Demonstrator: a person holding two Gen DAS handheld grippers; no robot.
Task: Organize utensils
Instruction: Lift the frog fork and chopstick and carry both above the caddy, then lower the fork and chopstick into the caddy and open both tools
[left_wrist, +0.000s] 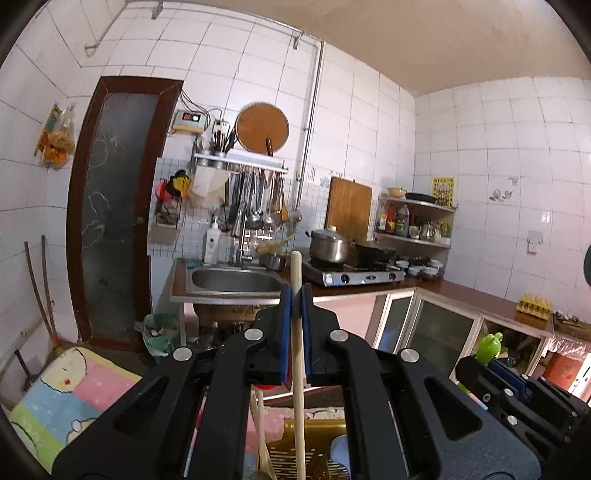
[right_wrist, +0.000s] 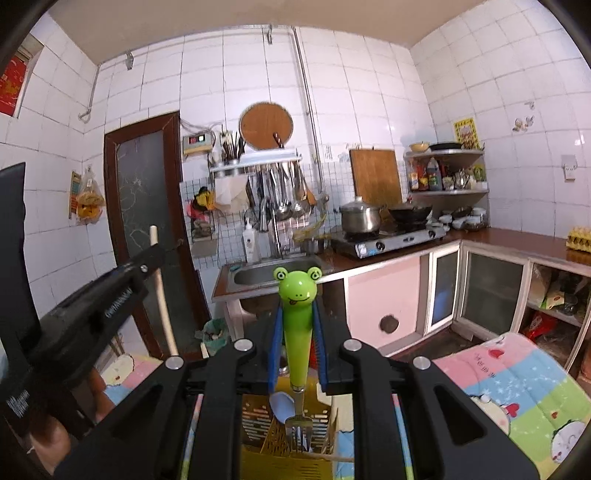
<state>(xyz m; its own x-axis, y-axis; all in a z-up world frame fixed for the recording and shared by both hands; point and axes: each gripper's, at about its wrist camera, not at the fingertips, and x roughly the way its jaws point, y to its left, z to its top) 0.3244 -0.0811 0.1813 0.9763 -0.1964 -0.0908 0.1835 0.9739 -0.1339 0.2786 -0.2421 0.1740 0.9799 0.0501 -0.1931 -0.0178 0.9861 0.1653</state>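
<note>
My left gripper (left_wrist: 295, 301) is shut on a pale wooden utensil handle (left_wrist: 297, 354) that stands upright between its blue pads, its lower end reaching down toward a yellow slotted utensil basket (left_wrist: 314, 443). My right gripper (right_wrist: 298, 314) is shut on a green frog-headed fork (right_wrist: 298, 317), tines down over the same yellow basket (right_wrist: 258, 424), where a pale blue spoon (right_wrist: 282, 404) lies. The left gripper (right_wrist: 146, 262) with its wooden handle shows at the left of the right wrist view. The frog fork (left_wrist: 489, 345) shows at the right of the left wrist view.
A colourful cartoon mat (right_wrist: 517, 387) lies under the basket. Ahead are a steel sink (left_wrist: 236, 280), a gas stove with a pot (left_wrist: 328, 245), a wall rack of hanging utensils (left_wrist: 255, 199), a brown door (left_wrist: 110, 206) and pink cabinets (right_wrist: 384, 295).
</note>
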